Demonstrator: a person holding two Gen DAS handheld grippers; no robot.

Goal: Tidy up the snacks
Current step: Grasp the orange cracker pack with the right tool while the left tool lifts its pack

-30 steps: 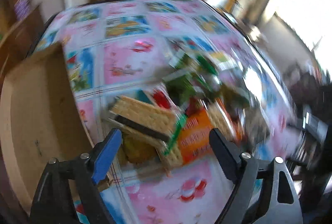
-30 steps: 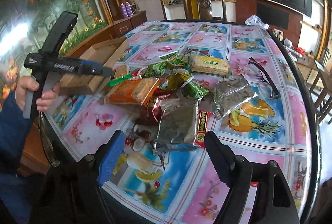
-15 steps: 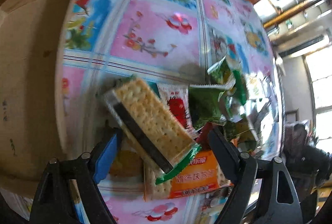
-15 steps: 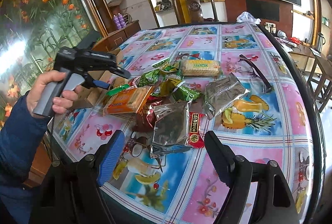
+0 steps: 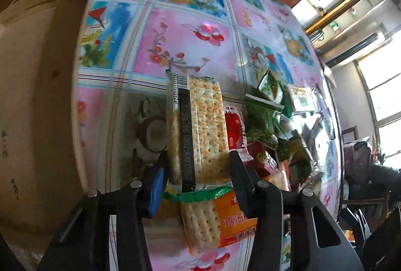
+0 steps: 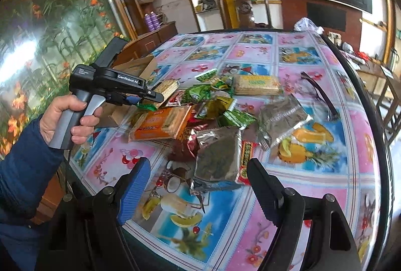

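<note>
Compared with the earlier frames, the left hand-held gripper (image 5: 196, 177) has dropped onto the snack pile and its jaws have just been closing, so that they now flank the clear-wrapped rectangular cracker pack with a green end seal (image 5: 198, 130). Both pads appear to touch the pack's sides, suggesting a grasp is made or nearly made; the pack looks tilted up off the pile rather than flat. This reads as the pick-up step for one snack, with the open brown cardboard box (image 5: 37, 100) just beside it as the likely destination. An orange cracker packet (image 5: 225, 223) lies directly beneath, on the glossy fruit-and-flower patterned tabletop (image 5: 180, 40). The right hand-held gripper (image 6: 198, 185) hovers released and empty above a crumpled silver foil pouch (image 6: 218, 155), with the remaining wrappers heaped beyond it.
</note>
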